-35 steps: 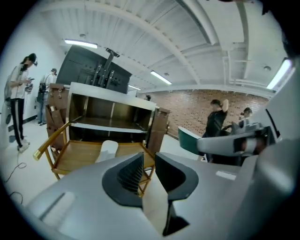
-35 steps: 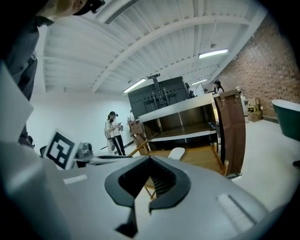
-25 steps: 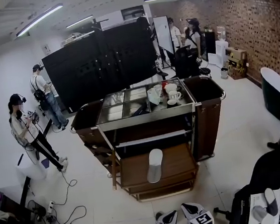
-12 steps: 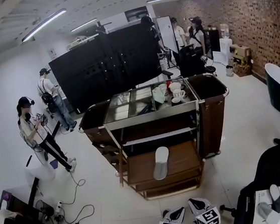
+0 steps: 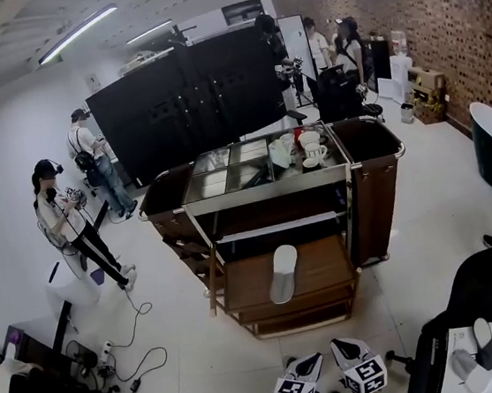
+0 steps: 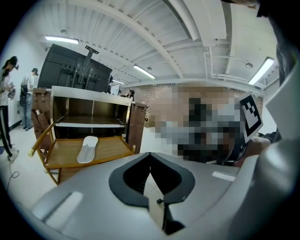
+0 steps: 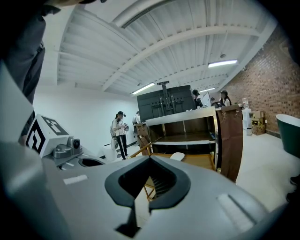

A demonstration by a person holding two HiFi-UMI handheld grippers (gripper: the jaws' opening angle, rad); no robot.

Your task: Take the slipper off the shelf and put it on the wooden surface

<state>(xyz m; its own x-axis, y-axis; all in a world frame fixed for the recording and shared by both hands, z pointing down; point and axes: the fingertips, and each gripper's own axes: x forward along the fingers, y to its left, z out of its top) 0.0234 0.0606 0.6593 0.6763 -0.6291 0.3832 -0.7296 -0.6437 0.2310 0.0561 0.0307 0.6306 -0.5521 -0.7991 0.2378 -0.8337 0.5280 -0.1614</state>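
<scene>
A pale grey slipper (image 5: 283, 273) lies sole-up on the wooden surface (image 5: 321, 266) of the cart's low front shelf, apart from both grippers. It also shows in the left gripper view as the slipper (image 6: 87, 148) on the wooden surface (image 6: 112, 147), and far off in the right gripper view as the slipper (image 7: 177, 156). My left gripper (image 5: 297, 382) and right gripper (image 5: 359, 368) sit side by side at the bottom edge of the head view, well short of the cart. The left gripper (image 6: 150, 157) is shut and empty. The right gripper (image 7: 150, 159) is shut with nothing in it.
The cart (image 5: 267, 184) has a metal top with cups (image 5: 310, 150) and brown bags on both sides. Two people (image 5: 66, 218) stand at the left, others at the back. Cables (image 5: 128, 361) lie on the floor left. A black chair (image 5: 489, 290) stands right.
The head view has shifted, so the cart sits a little farther right and away. Both grippers show slightly higher at the bottom edge. The slipper has stayed on the wooden surface.
</scene>
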